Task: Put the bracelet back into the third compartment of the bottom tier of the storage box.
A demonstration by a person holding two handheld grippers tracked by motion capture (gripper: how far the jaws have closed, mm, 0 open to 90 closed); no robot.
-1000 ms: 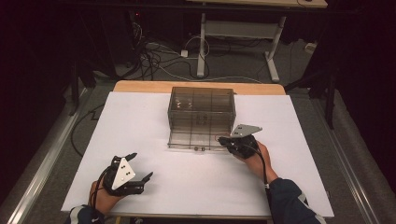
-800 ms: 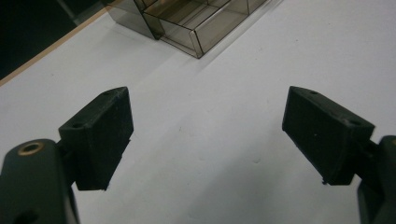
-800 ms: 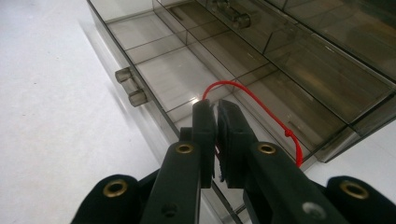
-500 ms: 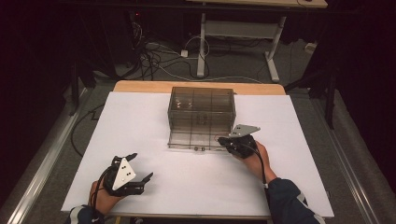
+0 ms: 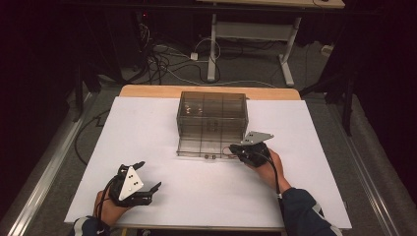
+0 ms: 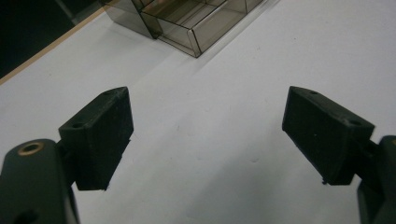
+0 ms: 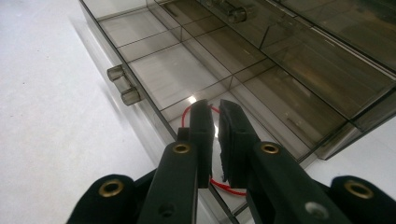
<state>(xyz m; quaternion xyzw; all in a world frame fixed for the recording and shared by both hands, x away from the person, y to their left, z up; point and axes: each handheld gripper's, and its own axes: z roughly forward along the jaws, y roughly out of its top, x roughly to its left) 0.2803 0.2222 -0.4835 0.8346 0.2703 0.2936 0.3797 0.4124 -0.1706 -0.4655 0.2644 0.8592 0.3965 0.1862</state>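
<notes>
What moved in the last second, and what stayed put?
Almost nothing moved. The right gripper stays at the open drawer of the clear box, jaws nearly shut around a red loop. The left gripper still rests open on the white table.

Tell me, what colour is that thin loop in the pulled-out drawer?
Red. The thin loop shows best in the right gripper view, lying in the drawer under the right gripper.

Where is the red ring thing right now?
In the right gripper view, the red ring lies in the pulled-out drawer of the smoky plastic box, in the end compartment, just under the right gripper.
</notes>
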